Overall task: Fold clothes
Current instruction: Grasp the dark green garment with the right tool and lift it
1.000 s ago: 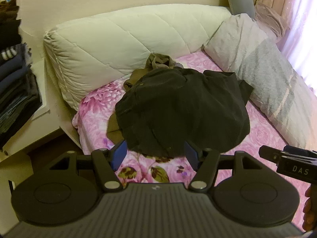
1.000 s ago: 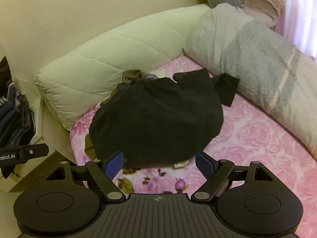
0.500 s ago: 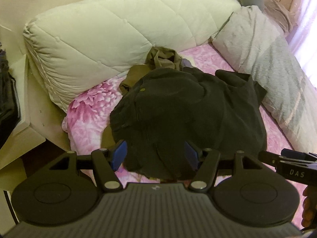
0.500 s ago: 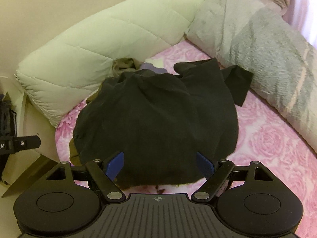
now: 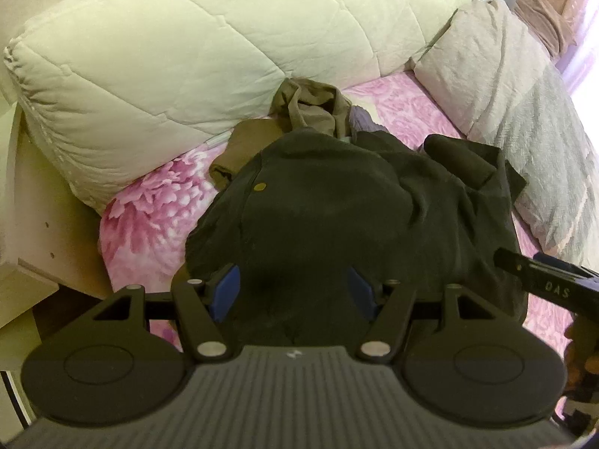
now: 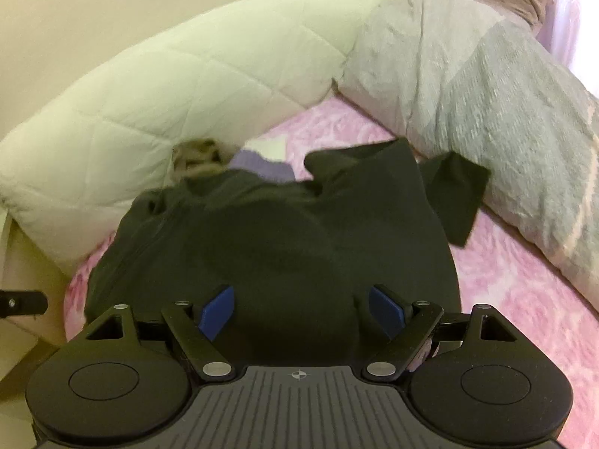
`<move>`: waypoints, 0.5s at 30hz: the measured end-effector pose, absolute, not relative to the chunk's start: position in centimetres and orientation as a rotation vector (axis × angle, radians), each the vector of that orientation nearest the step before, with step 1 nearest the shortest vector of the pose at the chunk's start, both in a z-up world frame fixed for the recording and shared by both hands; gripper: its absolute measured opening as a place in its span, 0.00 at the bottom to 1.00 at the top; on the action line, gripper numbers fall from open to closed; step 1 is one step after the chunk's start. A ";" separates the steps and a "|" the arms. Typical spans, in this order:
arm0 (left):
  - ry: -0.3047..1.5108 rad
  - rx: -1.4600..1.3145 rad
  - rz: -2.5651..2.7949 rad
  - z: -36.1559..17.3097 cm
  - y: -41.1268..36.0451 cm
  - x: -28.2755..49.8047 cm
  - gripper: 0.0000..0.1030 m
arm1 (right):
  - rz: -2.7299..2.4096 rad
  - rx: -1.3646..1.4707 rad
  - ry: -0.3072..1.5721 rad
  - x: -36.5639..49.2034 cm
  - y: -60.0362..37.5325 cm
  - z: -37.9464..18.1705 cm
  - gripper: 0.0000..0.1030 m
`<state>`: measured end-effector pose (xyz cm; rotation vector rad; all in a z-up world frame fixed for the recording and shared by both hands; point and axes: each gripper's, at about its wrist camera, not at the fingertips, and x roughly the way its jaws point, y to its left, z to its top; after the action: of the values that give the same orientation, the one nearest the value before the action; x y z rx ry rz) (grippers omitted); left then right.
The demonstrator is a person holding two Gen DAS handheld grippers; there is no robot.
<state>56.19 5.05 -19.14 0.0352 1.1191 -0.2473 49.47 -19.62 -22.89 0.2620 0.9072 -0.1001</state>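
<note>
Left tool (image 5: 294, 292) and right tool (image 6: 301, 312) both spread apart, nothing clamped, black garment (image 5: 337, 217) just ahead on bed (image 5: 149, 220).

The bed (image 5: 149, 224), spread with a pink floral sheet, carries a crumpled black garment (image 5: 337, 217) at its middle, an olive garment (image 5: 310, 108) behind it, a cream quilted cushion (image 5: 209, 45) beyond, and a grey blanket (image 6: 486, 82) beside it.
</note>
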 end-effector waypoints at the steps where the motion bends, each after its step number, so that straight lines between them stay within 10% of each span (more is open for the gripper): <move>1: 1.121 0.035 -0.246 -19.3 4.9 56.4 0.58 | -0.087 0.275 0.902 49.8 -19.9 -23.4 0.80; 4: 1.126 0.040 -0.239 -19.7 4.7 56.7 0.58 | -0.020 0.326 0.914 50.9 -20.5 -25.2 0.80; 5: 1.127 0.041 -0.237 -19.7 4.7 56.8 0.58 | -0.007 0.322 0.904 50.9 -20.4 -25.3 0.71; 6: 1.126 0.040 -0.234 -19.6 4.8 56.8 0.58 | 0.005 0.318 0.894 50.9 -20.3 -25.5 0.37; 9: 1.123 0.040 -0.220 -19.4 5.1 56.6 0.58 | -0.003 0.350 0.873 50.3 -20.7 -24.7 0.09; 15: 1.095 0.055 -0.207 -17.9 5.9 55.3 0.58 | 0.052 0.433 0.732 46.8 -20.7 -19.5 0.03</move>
<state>55.31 5.85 -17.89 0.0547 1.0951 -0.2069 46.83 -20.67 -19.48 0.4326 0.7316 0.0519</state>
